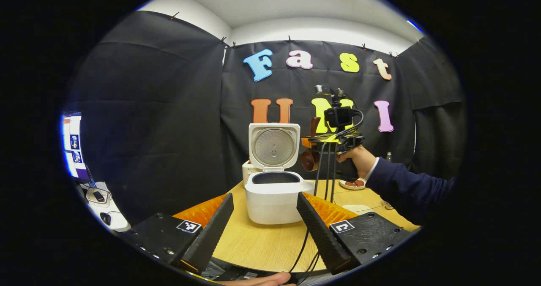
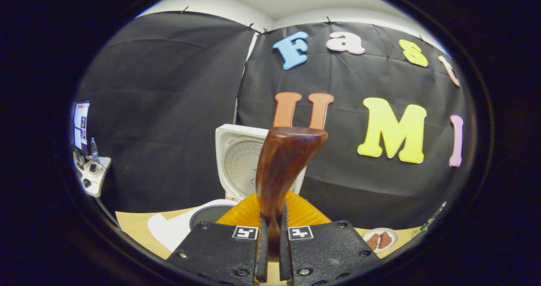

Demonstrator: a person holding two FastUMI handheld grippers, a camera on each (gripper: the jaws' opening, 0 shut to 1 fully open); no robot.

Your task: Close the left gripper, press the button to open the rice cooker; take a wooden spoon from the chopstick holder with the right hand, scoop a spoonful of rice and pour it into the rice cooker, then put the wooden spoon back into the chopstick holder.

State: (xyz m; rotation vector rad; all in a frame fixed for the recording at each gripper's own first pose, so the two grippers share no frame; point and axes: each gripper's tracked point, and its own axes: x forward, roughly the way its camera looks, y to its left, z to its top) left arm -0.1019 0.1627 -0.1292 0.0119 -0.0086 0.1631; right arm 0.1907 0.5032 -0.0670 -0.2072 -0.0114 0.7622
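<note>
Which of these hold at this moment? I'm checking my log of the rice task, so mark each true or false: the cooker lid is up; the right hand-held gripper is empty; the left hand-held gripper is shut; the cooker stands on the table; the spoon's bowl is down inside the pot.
1. The rice cooker lid is up: true.
2. The right hand-held gripper is empty: false; it is shut on the wooden spoon.
3. The left hand-held gripper is shut: false; its fingers stand wide apart.
4. The cooker stands on the table: true.
5. The spoon's bowl is inside the pot: false; it is held up in the air beside the cooker.
</note>
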